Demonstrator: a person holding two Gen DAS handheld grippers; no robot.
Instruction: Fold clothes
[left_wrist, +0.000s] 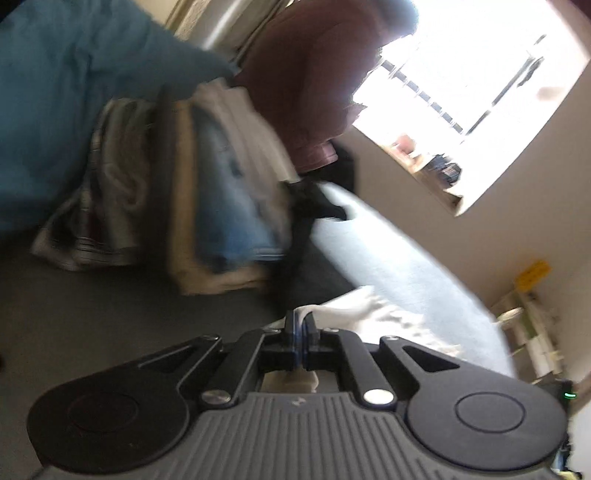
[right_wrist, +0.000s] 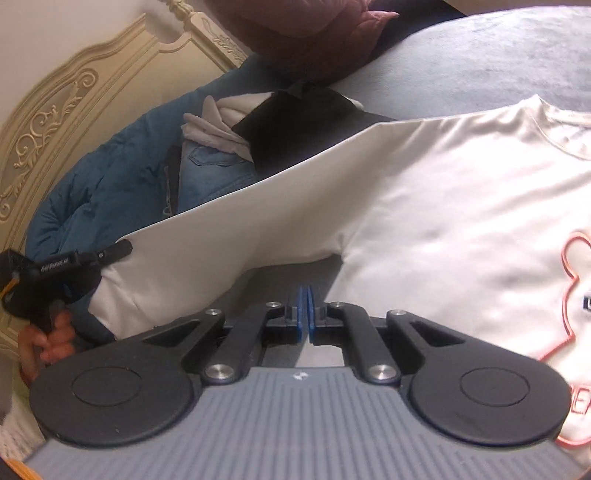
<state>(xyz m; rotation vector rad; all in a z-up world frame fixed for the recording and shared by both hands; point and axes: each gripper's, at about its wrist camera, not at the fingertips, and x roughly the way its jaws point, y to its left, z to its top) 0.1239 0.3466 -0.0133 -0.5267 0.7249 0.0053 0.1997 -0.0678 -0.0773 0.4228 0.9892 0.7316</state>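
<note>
Currently the white sweatshirt (right_wrist: 424, 206) lies spread on the bed (right_wrist: 480, 62); left gripper (right_wrist: 110, 251) fingers pinch its sleeve cuff, right gripper (right_wrist: 305, 314) closed, empty. Next: fold sleeve inward.

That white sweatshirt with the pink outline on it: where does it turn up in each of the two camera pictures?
Left wrist view: only a bunched bit of the white sweatshirt shows, low and centre, pinched in the shut left gripper.
Right wrist view: it fills the right half; its sleeve stretches left to the left gripper. The right gripper is shut and empty.
Shared landmark: the folded blue jeans on the pile.
</note>
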